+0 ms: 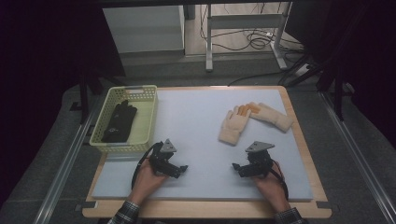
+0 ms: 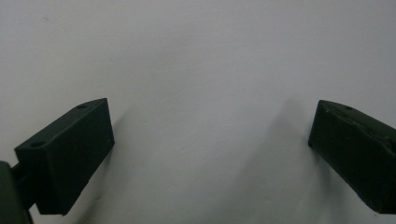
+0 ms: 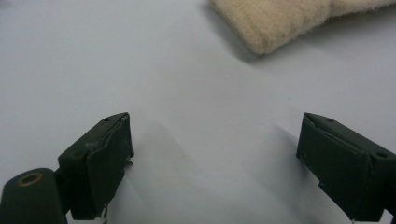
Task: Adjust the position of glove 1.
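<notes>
High view shows my right gripper [image 1: 237, 166] and left gripper [image 1: 183, 168] resting wide open and empty on the worktop [image 1: 196, 130]. The cream gloves [image 1: 254, 119] lie beyond the right one, a black glove [image 1: 119, 122] in the yellow basket [image 1: 150, 116]. I'd advance the right gripper low and pinch the nearer cuff [image 3: 266, 23].
</notes>
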Demonstrator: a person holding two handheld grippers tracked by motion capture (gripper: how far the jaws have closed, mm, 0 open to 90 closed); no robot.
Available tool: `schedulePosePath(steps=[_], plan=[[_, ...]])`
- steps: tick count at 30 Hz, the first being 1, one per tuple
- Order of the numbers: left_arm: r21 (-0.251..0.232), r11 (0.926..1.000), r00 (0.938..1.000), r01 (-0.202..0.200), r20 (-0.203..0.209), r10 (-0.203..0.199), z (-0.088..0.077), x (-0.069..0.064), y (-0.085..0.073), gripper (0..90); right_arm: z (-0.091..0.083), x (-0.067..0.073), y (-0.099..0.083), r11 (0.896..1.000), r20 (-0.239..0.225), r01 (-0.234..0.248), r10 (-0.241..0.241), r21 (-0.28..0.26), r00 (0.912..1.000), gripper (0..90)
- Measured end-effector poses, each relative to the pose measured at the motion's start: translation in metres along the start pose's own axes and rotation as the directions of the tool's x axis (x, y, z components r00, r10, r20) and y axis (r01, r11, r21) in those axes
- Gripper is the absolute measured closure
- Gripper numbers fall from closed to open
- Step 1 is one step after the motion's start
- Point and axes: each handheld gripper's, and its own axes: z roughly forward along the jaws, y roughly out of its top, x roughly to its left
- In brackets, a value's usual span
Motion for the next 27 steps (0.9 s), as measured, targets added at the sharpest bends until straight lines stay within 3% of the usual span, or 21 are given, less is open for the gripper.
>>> schedulePosePath(steps=[14,20,27], plan=[[-0.003,1.0,1.0,-0.003,-0.002,0.003,0.0,0.0,0.0,0.4,0.0,-0.001,0.0,1.0,-0.006,-0.005,0.005,0.0,1.0,11.7],[-0.004,1.0,1.0,-0.003,-0.002,0.003,0.0,0.0,0.0,0.5,-0.005,-0.004,0.002,0.999,-0.025,-0.043,0.042,-0.017,0.9988,21.9],[-0.004,1.0,1.0,-0.004,-0.002,0.004,0.0,0.0,0.0,0.6,-0.008,-0.01,0.015,0.999,-0.003,-0.046,0.046,-0.023,0.9989,39.0]])
